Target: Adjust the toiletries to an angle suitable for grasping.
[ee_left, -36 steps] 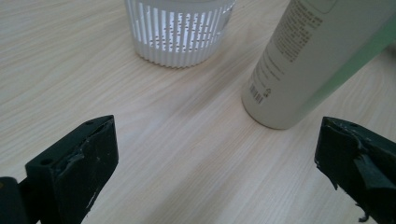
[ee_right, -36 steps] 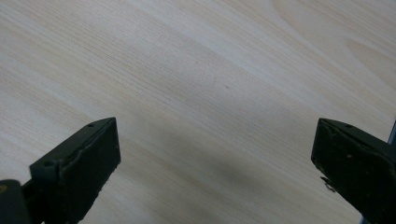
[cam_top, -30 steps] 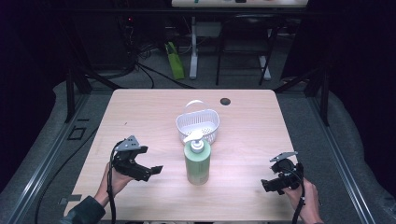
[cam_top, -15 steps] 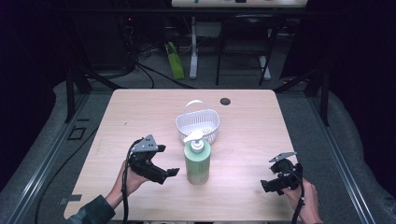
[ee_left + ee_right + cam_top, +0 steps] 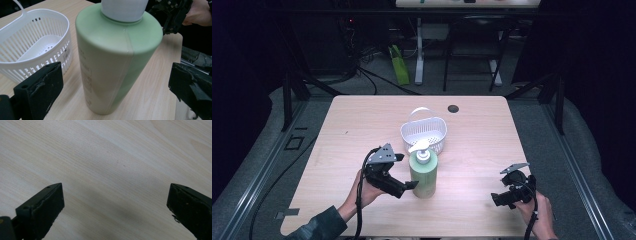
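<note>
On the table (image 5: 347,130), both grippers gape: left gripper (image 5: 404,184) flanks the bottle (image 5: 424,172), right gripper (image 5: 502,198) low.

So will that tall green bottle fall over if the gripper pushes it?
Probably, if pushed high: the green bottle stands tall on a small base. Its smooth sides may slip between the open left gripper pads. It looks rigid, so it shouldn't squash.

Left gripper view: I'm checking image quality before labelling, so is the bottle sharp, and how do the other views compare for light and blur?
Left gripper view: green pump bottle evenly lit, slightly soft up close; high view: table bright, surroundings dark; right gripper view: wood grain softly blurred, dim shadow between the jaws.
</note>
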